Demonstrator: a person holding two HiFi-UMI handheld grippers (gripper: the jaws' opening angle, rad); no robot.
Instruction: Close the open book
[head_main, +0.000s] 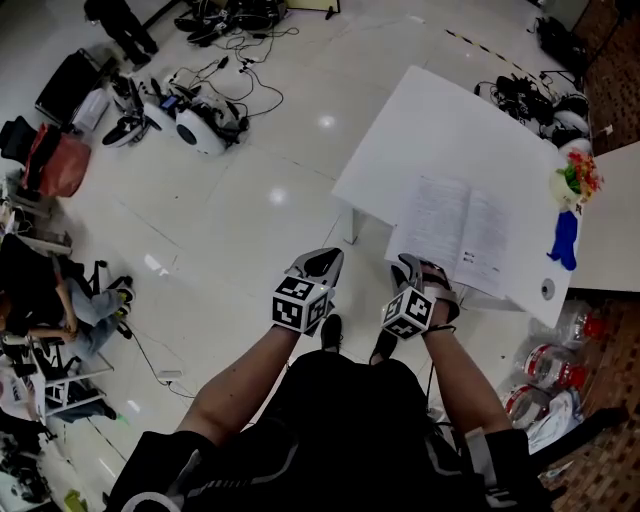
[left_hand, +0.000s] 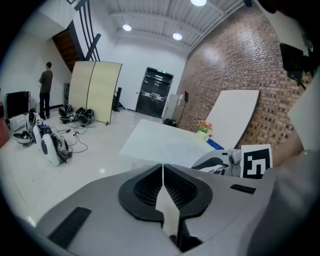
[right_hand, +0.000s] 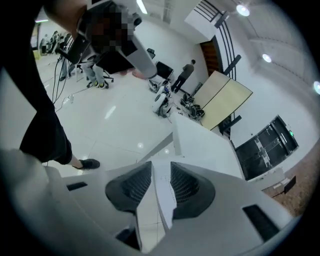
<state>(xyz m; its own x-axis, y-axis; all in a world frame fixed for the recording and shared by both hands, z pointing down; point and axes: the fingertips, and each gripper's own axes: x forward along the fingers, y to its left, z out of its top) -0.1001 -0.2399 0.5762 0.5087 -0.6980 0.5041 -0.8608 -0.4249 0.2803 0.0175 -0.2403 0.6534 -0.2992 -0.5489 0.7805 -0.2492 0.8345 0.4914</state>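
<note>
Red-yellow flowers (head_main: 581, 172) in pot (head_main: 566, 193), open book (head_main: 455, 232) nearby

Left gripper (head_main: 320, 263) pinched, right gripper (head_main: 409, 268) parted.

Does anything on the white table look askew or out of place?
The open book lies right at the near edge of the table, one corner seemingly hanging over it. Nothing looks spilled.

Paper book (head_main: 455, 230), matt table (head_main: 430, 120), glossy floor (head_main: 250, 180).
</note>
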